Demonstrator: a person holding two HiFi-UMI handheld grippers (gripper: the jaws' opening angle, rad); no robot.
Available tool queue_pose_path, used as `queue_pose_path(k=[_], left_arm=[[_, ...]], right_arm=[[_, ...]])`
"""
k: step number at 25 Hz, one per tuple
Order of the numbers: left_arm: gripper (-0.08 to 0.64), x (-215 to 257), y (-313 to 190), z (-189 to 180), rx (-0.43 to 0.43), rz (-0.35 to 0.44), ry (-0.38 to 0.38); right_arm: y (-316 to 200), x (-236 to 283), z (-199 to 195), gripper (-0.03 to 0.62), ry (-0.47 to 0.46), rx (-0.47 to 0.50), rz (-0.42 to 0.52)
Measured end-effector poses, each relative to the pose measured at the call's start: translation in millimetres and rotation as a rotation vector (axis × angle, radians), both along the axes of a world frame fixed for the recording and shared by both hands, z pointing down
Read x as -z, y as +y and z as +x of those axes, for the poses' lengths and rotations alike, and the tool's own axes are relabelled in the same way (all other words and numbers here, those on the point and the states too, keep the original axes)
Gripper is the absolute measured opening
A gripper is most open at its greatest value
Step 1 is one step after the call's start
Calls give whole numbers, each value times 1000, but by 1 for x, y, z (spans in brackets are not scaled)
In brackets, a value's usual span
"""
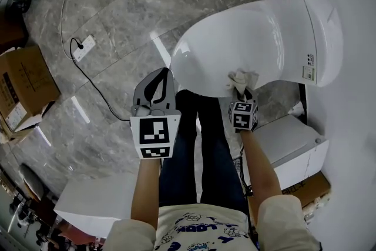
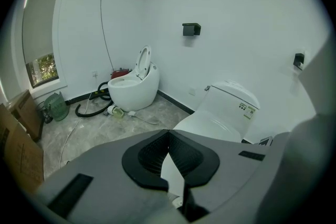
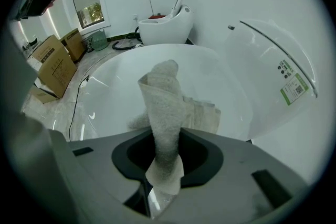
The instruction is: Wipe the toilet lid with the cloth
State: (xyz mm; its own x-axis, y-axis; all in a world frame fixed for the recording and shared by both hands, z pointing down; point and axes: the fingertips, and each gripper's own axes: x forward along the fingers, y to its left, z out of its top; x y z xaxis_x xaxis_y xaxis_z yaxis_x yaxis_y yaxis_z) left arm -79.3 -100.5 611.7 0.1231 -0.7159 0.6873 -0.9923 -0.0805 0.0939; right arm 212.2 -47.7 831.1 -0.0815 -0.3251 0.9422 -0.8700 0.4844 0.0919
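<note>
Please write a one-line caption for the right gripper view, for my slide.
Right gripper, shut on a pale cloth, holds it on the closed white toilet lid.

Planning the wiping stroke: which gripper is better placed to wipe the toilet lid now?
Right. The right gripper is shut on the cloth, which rests on the toilet lid. The left gripper is shut on nothing, beside the lid.

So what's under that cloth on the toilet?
The closed white toilet lid; the cloth, pinched by the right gripper, rests on it. The lid patch directly beneath is covered, so unseen.
</note>
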Motion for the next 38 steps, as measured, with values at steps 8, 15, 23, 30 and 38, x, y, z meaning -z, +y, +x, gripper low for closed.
queue_pose_path(k=[8,15,23,30,38], left_arm=[[3,1,12,-22,45,3,4],[3,-1,28,-45,89,-3,-1],[3,-4,47,-70,148,-10,-4],[3,-6,62,-95,200,-12,-9],[3,-7,71,-110,230,-18,-5]], right_arm=[[17,-1,-52,100,-32,37,-13],[30,-3,-92,100,-50,85,-21],[41,-6,-135,100,-93,171,-42],[49,-8,-161,100,-99,238,-51],[52,-9,-169,100,-82,248,-69]])
